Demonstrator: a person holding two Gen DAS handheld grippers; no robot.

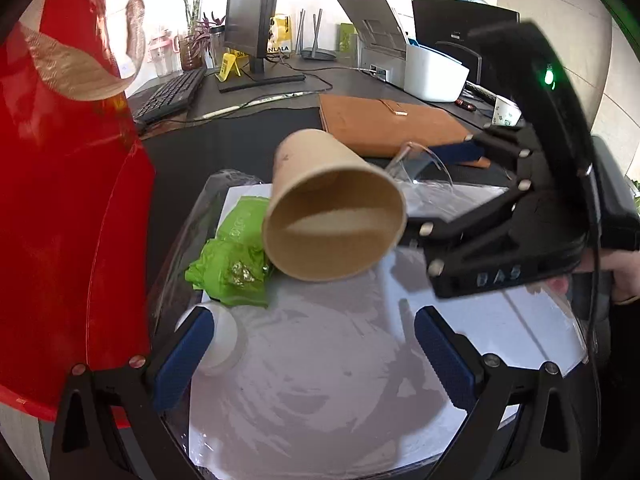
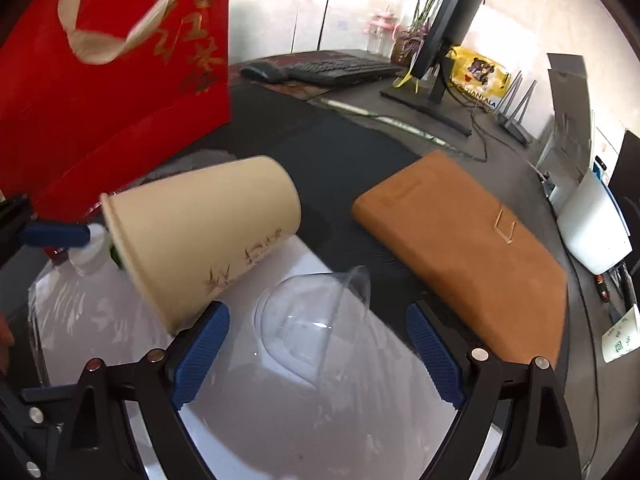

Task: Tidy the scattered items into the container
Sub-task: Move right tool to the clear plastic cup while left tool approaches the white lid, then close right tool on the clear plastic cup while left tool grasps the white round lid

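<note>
A tan paper cup [image 1: 334, 208] [image 2: 204, 236] is tipped on its side over a white container lined with clear plastic [image 1: 320, 360] [image 2: 300, 420]. A crumpled green wrapper [image 1: 232, 268] and a small white bottle [image 1: 224, 340] [image 2: 90, 250] lie inside it. A clear plastic dome lid [image 2: 316, 316] [image 1: 420, 168] rests at its far rim. My left gripper [image 1: 316, 356] is open and empty above the container. My right gripper [image 2: 318, 352] is open, with its left finger beside the cup; whether they touch I cannot tell.
A red gift bag [image 1: 68, 208] [image 2: 104, 92] stands at the left. A brown leather notebook [image 1: 388, 124] [image 2: 468, 256] lies on the dark mat beyond. A keyboard [image 1: 172, 94], monitor [image 1: 252, 12], white tub [image 1: 434, 74] and patterned paper cup [image 2: 622, 336] stand farther back.
</note>
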